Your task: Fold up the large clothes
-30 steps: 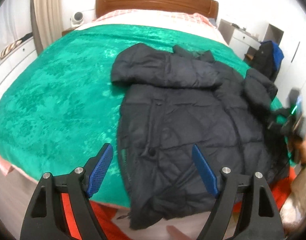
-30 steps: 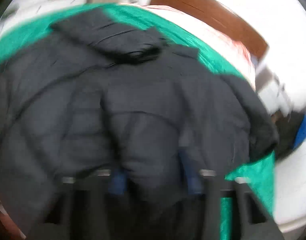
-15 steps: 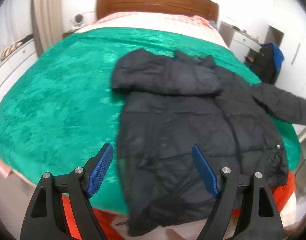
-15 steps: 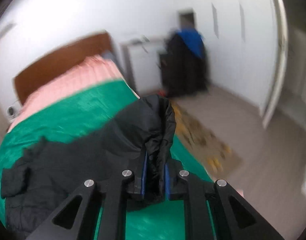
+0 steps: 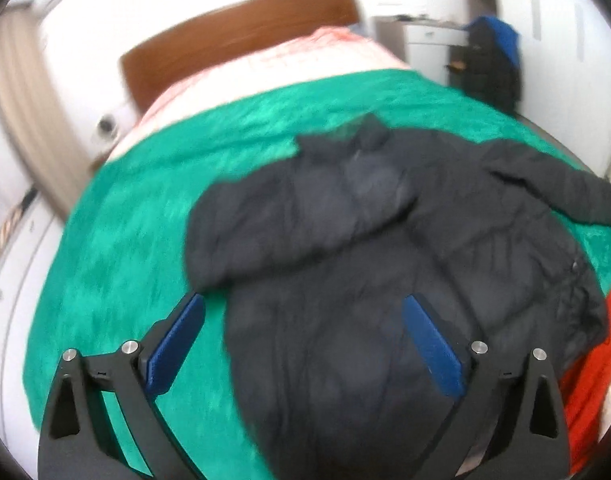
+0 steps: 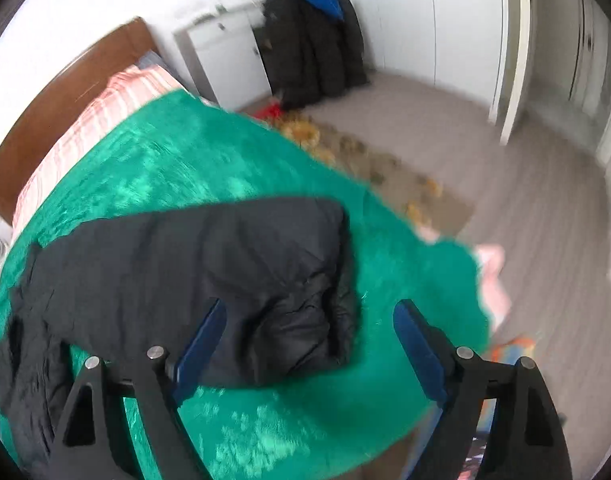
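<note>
- Bed (image 5: 117,264) with a plush emerald-green blanket (image 6: 209,168) over it, brown wooden headboard (image 5: 233,40) at the far end, pink-and-white striped bedding (image 6: 105,104) just below the headboard.
- Room with white walls, tall white wardrobe doors (image 6: 465,20) and grey wood-look floor (image 6: 537,208); patterned brown-and-yellow rug (image 6: 385,168) on the floor beside the bed.
- Black quilted puffer jacket (image 5: 365,280) spread flat on the green blanket near the foot edge, collar toward the headboard; one sleeve folded across the chest, the other sleeve (image 6: 289,280) stretched sideways toward the bed's edge, cuff resting on the blanket.
- Left tool (image 5: 303,344) spread wide, blue pads above the jacket's lower body, gripping nothing.
- Right tool (image 6: 309,344) spread wide too, above the outstretched sleeve's cuff, gripping nothing.
- White drawer cabinet (image 6: 225,56) against the far wall, with dark coats and a blue garment (image 6: 313,32) hung just beside it.
- Beige curtain (image 5: 21,112) and a white drawer front on the left side of the bed.
- Bright orange-red fabric (image 5: 597,376) past the jacket's hem at the bed's foot corner.
- Both views blurred; small details cannot be made out.
</note>
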`<action>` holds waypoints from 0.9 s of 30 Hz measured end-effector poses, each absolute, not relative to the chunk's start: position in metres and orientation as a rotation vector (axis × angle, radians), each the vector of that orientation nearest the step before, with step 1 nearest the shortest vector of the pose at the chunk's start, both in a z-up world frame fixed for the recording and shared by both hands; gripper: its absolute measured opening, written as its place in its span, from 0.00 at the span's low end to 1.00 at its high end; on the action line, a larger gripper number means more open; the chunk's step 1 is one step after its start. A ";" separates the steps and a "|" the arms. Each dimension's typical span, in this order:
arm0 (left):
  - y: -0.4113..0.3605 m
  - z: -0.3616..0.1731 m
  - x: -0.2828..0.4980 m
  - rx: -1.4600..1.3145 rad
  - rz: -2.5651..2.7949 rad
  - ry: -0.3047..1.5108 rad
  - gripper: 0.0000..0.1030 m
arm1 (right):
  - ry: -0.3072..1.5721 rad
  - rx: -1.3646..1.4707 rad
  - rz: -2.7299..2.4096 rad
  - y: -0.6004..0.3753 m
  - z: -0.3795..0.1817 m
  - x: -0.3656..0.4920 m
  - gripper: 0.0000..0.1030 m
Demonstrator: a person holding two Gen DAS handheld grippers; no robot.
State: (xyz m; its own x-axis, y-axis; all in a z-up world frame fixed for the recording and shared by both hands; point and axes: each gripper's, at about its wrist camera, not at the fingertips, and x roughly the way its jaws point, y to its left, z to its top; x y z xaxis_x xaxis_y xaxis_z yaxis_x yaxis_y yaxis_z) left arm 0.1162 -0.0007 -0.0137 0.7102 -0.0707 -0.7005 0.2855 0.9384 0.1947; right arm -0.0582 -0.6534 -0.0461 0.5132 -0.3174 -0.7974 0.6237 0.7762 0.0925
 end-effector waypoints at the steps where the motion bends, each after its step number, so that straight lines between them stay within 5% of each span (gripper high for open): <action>1: -0.013 -0.017 0.128 0.331 -0.235 0.756 0.98 | 0.832 0.353 -0.578 -0.641 -0.033 -0.063 0.83; 8: -0.136 -0.093 0.214 0.699 -0.357 0.699 0.98 | 0.694 0.305 -0.339 -0.531 0.000 -0.093 0.87; 12: -0.158 -0.137 0.279 0.657 -0.291 0.815 0.98 | 0.684 0.318 -0.133 -0.459 -0.010 -0.098 0.87; 14: -0.146 -0.140 0.297 0.534 -0.295 0.857 0.74 | 0.684 0.307 -0.061 -0.429 -0.015 -0.094 0.87; 16: -0.128 -0.132 0.302 0.408 -0.307 0.868 0.15 | 0.675 0.264 -0.001 -0.404 -0.019 -0.097 0.87; 20: -0.067 -0.079 0.283 0.200 -0.288 0.790 0.12 | 0.654 0.159 0.090 -0.364 -0.020 -0.095 0.87; 27: 0.157 0.016 0.212 -0.103 0.090 0.613 0.11 | 0.626 0.182 0.136 -0.345 -0.017 -0.090 0.87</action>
